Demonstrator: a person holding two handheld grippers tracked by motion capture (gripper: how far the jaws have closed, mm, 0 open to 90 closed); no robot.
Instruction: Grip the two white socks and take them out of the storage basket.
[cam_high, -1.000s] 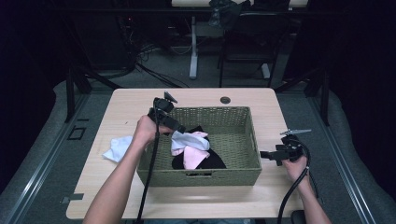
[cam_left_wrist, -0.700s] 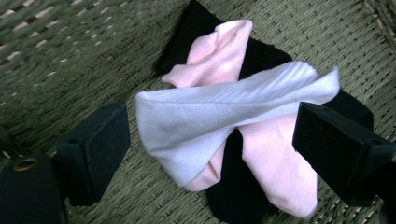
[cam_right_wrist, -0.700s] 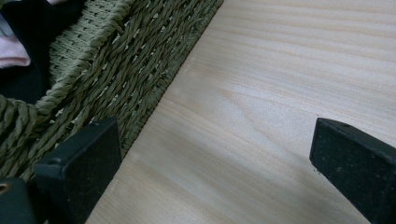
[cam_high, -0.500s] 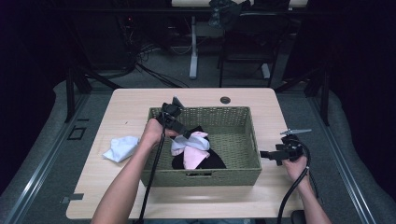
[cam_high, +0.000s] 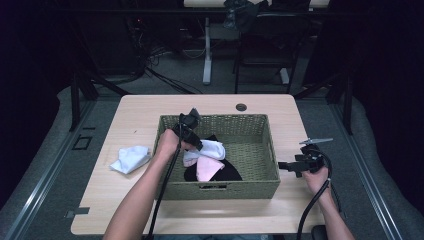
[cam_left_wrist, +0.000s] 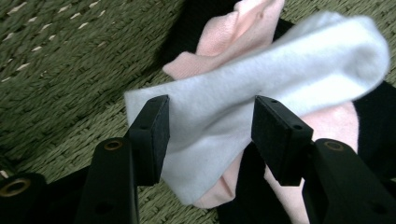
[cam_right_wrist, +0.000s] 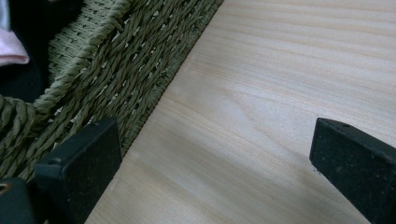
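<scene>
You are bringing your left claw (cam_left_wrist: 208, 135) down over the white sock (cam_left_wrist: 261, 93), which is lying on the pink and black clothes inside the woven basket (cam_high: 260, 131). Its jaws have just been closing, and the sock's cuff end is sitting between the pads, which are not yet visibly pinching it. Expect it to be light, soft and floppy, so bite the thick cuff. Your right claw (cam_right_wrist: 210, 163) is hanging wide apart over the bench (cam_right_wrist: 280, 70) beside the basket.

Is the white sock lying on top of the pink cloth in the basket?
Yes, in the left gripper view the white sock lies across the pink cloth inside the woven basket.
</scene>
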